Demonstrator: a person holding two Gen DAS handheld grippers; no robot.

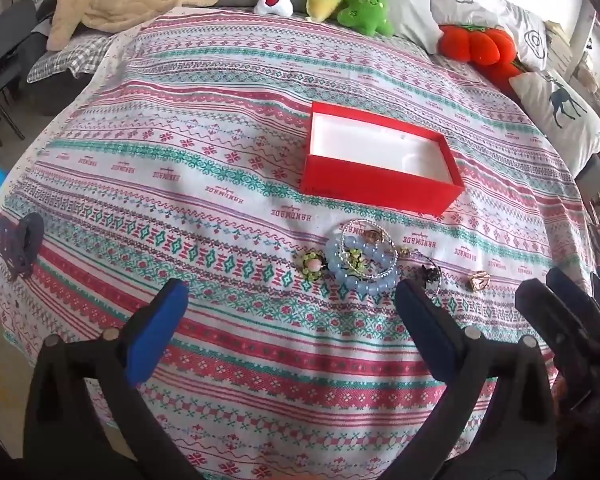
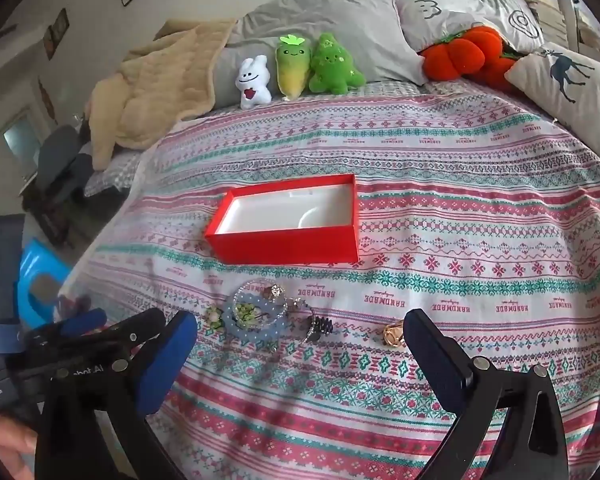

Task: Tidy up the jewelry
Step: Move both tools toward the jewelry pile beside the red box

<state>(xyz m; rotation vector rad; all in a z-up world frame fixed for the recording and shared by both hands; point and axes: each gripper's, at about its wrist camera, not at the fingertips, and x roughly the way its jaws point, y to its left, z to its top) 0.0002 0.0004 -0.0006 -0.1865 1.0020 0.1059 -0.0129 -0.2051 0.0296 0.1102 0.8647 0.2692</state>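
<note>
Red box (image 1: 380,176) sitting empty; both tongs hovering wide open, gripping nothing.
Right gripper (image 2: 300,344) should be taking the lone gold ring (image 2: 394,334) first; left gripper (image 1: 292,300) untangling the bead pile (image 1: 360,258) after.

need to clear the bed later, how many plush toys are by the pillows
4: a white bunny, a yellow-green carrot beside it, a green tree next, and an orange pumpkin plush further right. Pillows may hide more.
</note>
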